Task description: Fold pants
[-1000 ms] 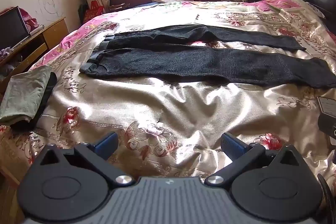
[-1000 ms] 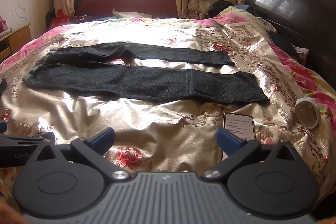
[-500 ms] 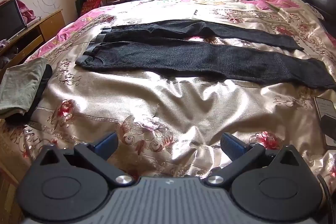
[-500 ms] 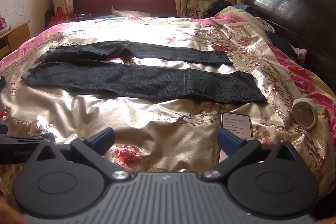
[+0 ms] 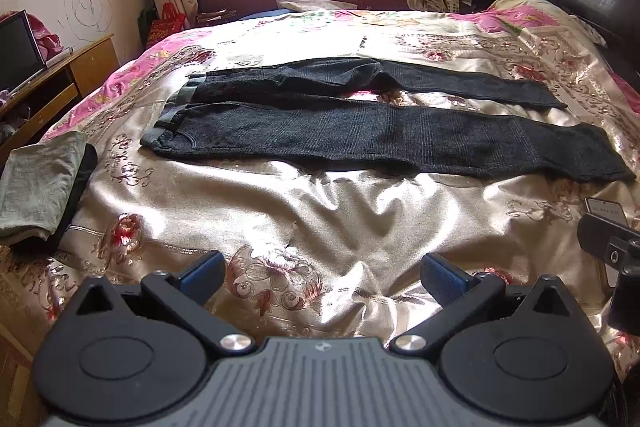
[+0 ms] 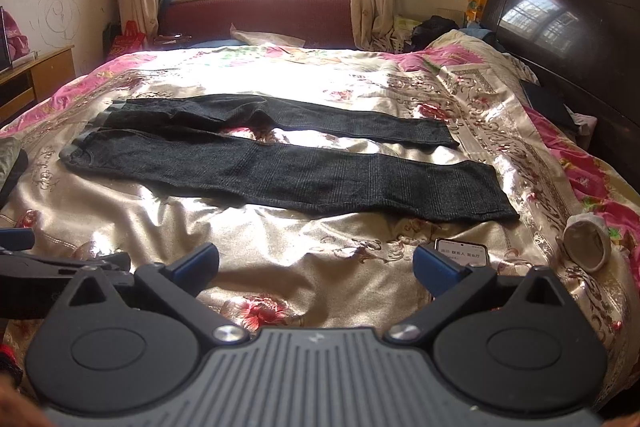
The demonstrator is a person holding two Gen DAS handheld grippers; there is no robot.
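Observation:
Dark grey pants (image 5: 360, 135) lie flat across the bed, waistband to the left, both legs spread apart and running right; they also show in the right wrist view (image 6: 288, 167). My left gripper (image 5: 320, 273) is open and empty above the near part of the bedspread, well short of the pants. My right gripper (image 6: 314, 265) is open and empty, also short of the pants. Part of the right gripper body (image 5: 608, 247) shows at the right edge of the left wrist view.
A floral satin bedspread (image 5: 320, 211) covers the bed. Folded grey-green clothes (image 5: 40, 183) lie at the bed's left edge. A phone (image 6: 462, 253) and a rolled white sock (image 6: 586, 245) lie at the right. A dark headboard (image 6: 568, 27) stands right, a wooden desk (image 5: 60, 75) left.
Both grippers have tilted up and drawn slightly back, so the pants sit lower in each view. Jaws stay open. The pants have not moved.

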